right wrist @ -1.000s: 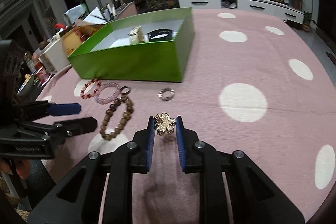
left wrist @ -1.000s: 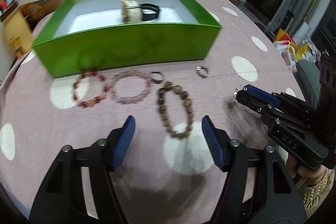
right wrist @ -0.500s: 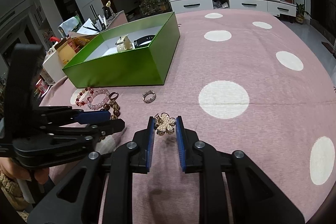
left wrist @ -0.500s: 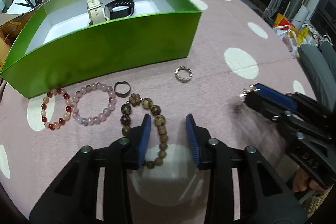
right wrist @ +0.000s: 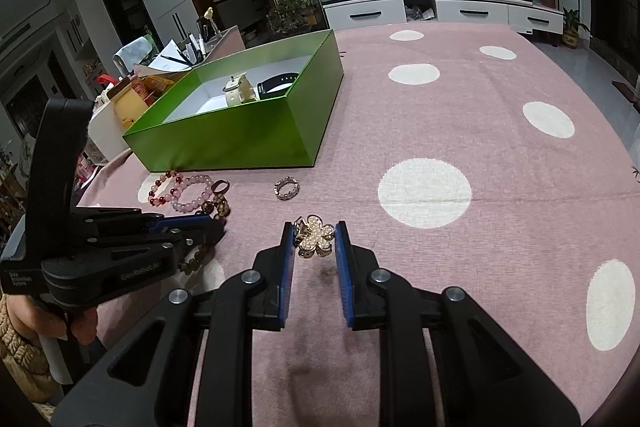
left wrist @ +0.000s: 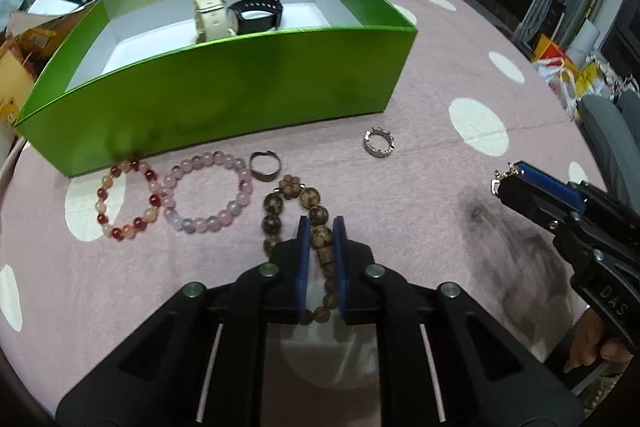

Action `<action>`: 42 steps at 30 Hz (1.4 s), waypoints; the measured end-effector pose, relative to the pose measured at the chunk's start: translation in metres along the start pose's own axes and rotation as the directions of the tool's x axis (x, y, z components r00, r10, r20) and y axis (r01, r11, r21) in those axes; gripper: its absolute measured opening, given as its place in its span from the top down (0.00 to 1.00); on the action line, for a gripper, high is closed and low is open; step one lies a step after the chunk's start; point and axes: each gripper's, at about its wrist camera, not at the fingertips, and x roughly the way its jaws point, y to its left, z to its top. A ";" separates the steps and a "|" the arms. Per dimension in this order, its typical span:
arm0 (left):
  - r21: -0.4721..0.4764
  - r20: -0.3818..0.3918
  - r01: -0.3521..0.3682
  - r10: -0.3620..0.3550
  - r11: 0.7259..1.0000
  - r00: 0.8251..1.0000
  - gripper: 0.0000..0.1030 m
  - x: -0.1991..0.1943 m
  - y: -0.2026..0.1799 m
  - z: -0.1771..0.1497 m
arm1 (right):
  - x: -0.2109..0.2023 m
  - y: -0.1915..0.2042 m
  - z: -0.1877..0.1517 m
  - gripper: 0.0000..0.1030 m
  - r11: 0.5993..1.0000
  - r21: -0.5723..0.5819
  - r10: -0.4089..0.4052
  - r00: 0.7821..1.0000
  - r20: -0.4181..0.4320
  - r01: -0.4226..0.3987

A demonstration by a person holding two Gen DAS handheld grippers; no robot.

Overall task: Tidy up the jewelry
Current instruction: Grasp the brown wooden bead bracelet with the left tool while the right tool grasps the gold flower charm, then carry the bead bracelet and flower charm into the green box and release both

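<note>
My left gripper [left wrist: 320, 223] is shut on the right side of the brown wooden bead bracelet [left wrist: 316, 203], which lies on the pink dotted cloth. My right gripper [right wrist: 313, 227] is shut on a gold flower brooch [right wrist: 315, 236] and holds it just above the cloth; it shows at the right of the left wrist view [left wrist: 505, 179]. A pink bead bracelet [left wrist: 208, 193], a red bead bracelet [left wrist: 126, 199], a dark ring [left wrist: 265, 166] and a silver ring [left wrist: 379, 142] lie in front of the green box [left wrist: 240, 83], which holds a cream watch [left wrist: 208, 15] and a black watch [left wrist: 258, 13].
The pink cloth with white dots [right wrist: 460, 131] covers the table. Cartons and papers [right wrist: 132, 95] stand beyond the box at the table's left edge. A TV cabinet [right wrist: 440, 11] is far behind.
My left gripper moved forward and down over the wooden bracelet and closed on its right side. My right gripper kept the brooch and drew back a little.
</note>
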 end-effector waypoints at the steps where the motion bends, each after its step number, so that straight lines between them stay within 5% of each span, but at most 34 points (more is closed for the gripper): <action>1: -0.009 0.008 0.004 -0.004 1.000 1.000 0.89 -0.005 0.003 0.000 | -0.001 0.000 0.001 0.81 1.000 0.000 0.001 1.000 0.001 -0.001; 10: -0.109 0.116 0.066 -0.054 0.992 0.992 0.89 -0.058 0.038 0.004 | -0.010 0.014 0.007 0.81 1.000 -0.021 0.019 1.000 0.018 -0.019; 20: -0.167 0.208 0.050 -0.014 0.985 0.978 0.89 -0.099 0.073 0.016 | -0.017 0.036 0.024 0.81 0.997 -0.073 0.037 0.999 0.039 -0.034; 42: -0.169 0.278 0.007 0.041 0.986 0.960 0.89 -0.112 0.111 0.107 | 0.014 0.068 0.114 0.81 0.986 -0.160 0.059 0.993 0.100 -0.043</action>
